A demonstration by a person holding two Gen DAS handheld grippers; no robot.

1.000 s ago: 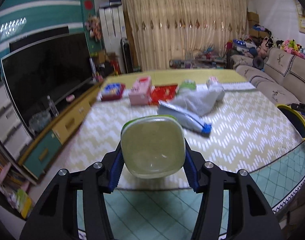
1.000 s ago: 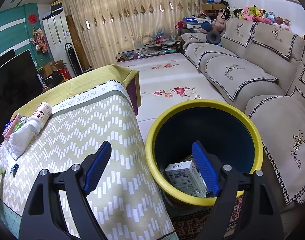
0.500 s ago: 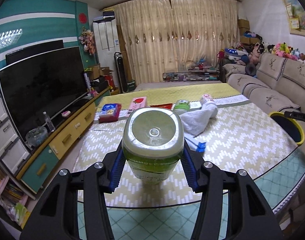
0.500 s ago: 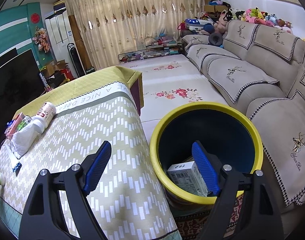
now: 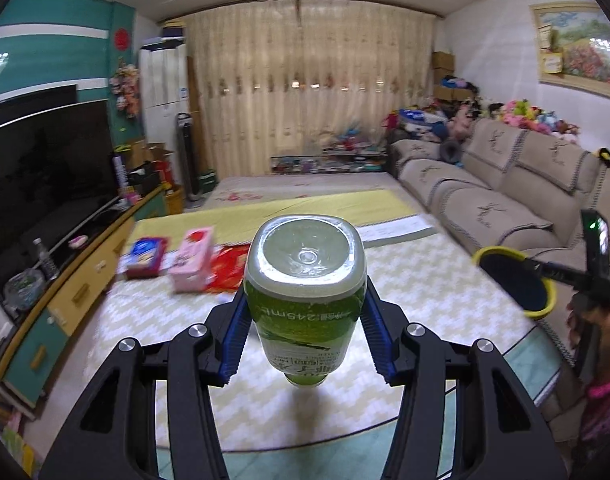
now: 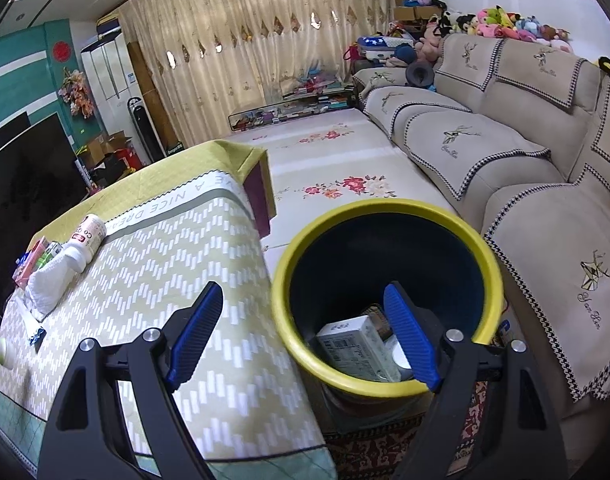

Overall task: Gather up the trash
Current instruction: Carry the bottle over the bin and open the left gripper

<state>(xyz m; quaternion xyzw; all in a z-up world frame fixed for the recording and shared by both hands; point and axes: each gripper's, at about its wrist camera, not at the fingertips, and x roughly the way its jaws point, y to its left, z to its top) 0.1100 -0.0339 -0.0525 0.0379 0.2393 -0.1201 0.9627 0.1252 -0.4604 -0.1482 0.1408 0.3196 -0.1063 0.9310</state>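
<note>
**Bottle held over the table, bin by the sofa**

Table [image 5: 425,276]: glass top under a green-and-white chevron cloth, in a living room with closed curtains, a TV [image 5: 45,168] on the left wall and a beige sofa [image 6: 545,184] on the right. Left gripper [image 5: 305,316] pinches a green-labelled drink bottle [image 5: 305,280], base toward the camera, above the cloth. Right gripper [image 6: 305,332] is spread and empty, over the yellow-rimmed bin [image 6: 385,276] between table and sofa; a white carton [image 6: 357,344] lies inside. The bottle's cap end is hidden. Pink box [image 5: 193,260] and red packet [image 5: 229,268] are blurred; a rolled white cloth [image 6: 53,280] lies near the far edge.
</note>
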